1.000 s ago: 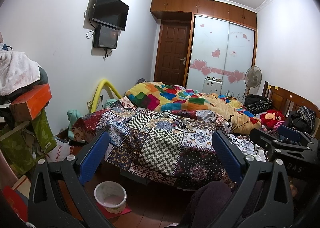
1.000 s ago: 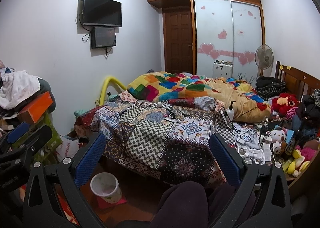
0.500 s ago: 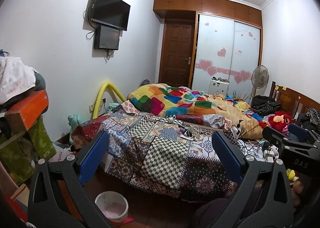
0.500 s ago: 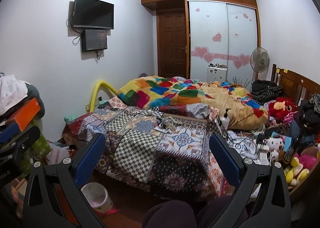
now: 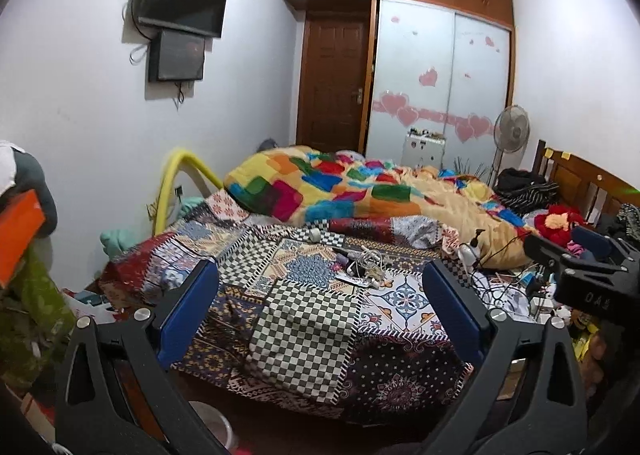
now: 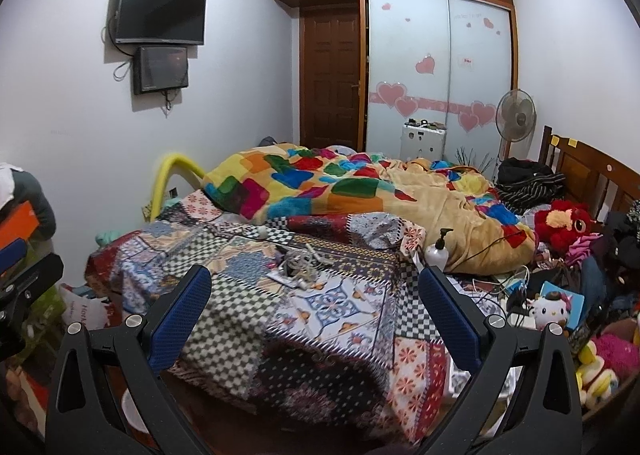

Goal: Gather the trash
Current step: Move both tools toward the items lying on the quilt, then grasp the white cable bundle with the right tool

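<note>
Trash collection is judged barely begun, since nothing is carried. The left gripper (image 5: 320,295) is held released, jaws wide apart, above the near edge of the bed (image 5: 304,339); the right gripper (image 6: 316,295) is likewise spread and empty. A small heap of clutter (image 5: 366,265), cords and wrappers by the look of it, is seen mid-bed, well apart from both grippers; which pieces count as trash cannot be told. A white bin (image 5: 218,425) is glimpsed on the floor at the near left, mostly hidden behind the left gripper. More clutter (image 6: 516,291) is spread at the right. All picking and dropping is judged left to do.
</note>
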{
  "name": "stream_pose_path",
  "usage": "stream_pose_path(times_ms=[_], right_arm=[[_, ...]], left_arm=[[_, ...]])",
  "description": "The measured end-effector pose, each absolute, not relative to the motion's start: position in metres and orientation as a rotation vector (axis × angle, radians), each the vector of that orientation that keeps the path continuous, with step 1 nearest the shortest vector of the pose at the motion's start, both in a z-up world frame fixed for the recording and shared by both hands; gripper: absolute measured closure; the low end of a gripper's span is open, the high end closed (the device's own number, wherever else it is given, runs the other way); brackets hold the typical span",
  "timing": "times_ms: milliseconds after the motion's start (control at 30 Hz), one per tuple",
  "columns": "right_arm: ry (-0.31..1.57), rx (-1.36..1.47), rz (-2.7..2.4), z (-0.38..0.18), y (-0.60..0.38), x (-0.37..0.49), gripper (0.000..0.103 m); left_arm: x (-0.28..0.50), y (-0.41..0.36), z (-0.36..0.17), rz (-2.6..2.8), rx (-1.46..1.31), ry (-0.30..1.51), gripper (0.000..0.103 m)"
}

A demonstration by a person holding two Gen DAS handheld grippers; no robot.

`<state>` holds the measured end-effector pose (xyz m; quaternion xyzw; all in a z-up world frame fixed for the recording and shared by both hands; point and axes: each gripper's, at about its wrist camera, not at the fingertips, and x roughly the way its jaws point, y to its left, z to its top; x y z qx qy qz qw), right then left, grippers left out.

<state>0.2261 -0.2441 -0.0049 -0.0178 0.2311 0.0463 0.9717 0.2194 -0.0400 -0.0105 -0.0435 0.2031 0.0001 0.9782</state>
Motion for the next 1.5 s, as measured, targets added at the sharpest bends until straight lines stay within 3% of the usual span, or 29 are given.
stream_pose_path(times_ms=[267,433,567,633,700,833,900,1233,1333,1400,1500], right_arm=[[0.558,-0.041,0.124,-0.04,-0.274,0.304,0.0],[0.627,-0.02,0.185,-0.066,-0.288,0.349,0.003],[0.713,0.003,0.274,-0.092,-0.29,0.394,0.017],[0.752,0.031,0.32,-0.103,-0.29,0.415,0.021],[0.793,0.061,0.368,-0.118,-0.289,0.439,0.031],[0.86,0.105,0.425,-0.147,-0.28,0.481,0.033],[0.88,0.119,0.447,-0.16,-0.274,0.499,0.038],[0.975,0.141,0.479,-0.202,-0.245,0.559,0.041],[1.0,0.121,0.484,-0.211,-0.241,0.565,0.056],[1.023,0.115,0.482,-0.217,-0.239,0.568,0.076],[1.044,0.134,0.506,-0.222,-0.24,0.571,0.094]], left_arm=[[0.317,-0.064,-0.051,-0.048,-0.084,0.541,0.002],[0.379,-0.079,-0.087,-0.085,-0.088,0.644,0.022],[0.416,-0.084,-0.114,-0.105,-0.106,0.696,0.03],[0.433,-0.085,-0.127,-0.102,-0.107,0.716,0.044],[0.451,-0.085,-0.142,-0.105,-0.113,0.749,0.049],[0.482,-0.081,-0.171,-0.119,-0.156,0.815,0.058],[0.493,-0.078,-0.182,-0.12,-0.175,0.84,0.059],[0.529,-0.066,-0.22,-0.111,-0.249,0.9,0.06],[0.535,-0.067,-0.224,-0.113,-0.255,0.903,0.06],[0.54,-0.067,-0.228,-0.12,-0.267,0.914,0.06],[0.546,-0.07,-0.23,-0.13,-0.275,0.922,0.06]])
